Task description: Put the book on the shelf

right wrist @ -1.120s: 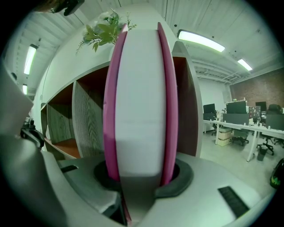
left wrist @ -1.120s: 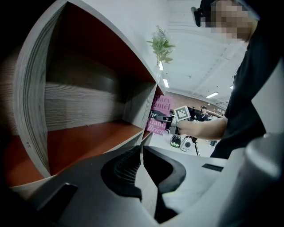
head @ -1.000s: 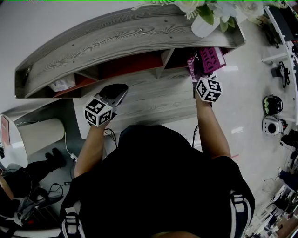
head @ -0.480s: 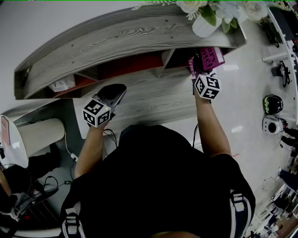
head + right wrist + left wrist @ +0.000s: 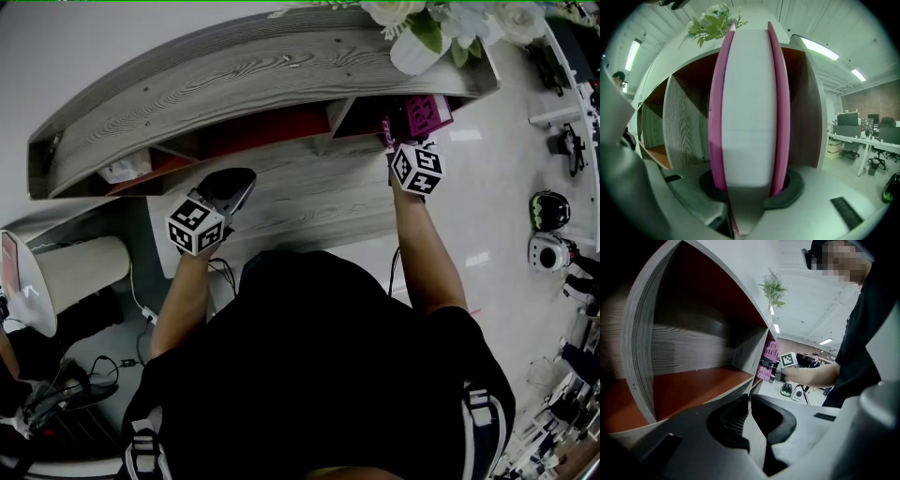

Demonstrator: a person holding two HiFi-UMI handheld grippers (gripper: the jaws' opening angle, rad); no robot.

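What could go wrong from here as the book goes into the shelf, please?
1. The right gripper grips the pink book only near its bottom edge, so the tall upright book could tip or slip if it meets resistance.
2. The book stands at the mouth of the end compartment; its top may catch the shelf's top board.
3. A knock there might shake the flower pot standing right above.

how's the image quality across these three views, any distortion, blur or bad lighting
Head view: dim, and fisheye bend makes the shelf look arced. Left gripper view: the left gripper is dark and soft up close, bright ceiling behind, a mosaic patch added top right. Right gripper view: barrel distortion bulges the book, edges vignetted black with a green tint.
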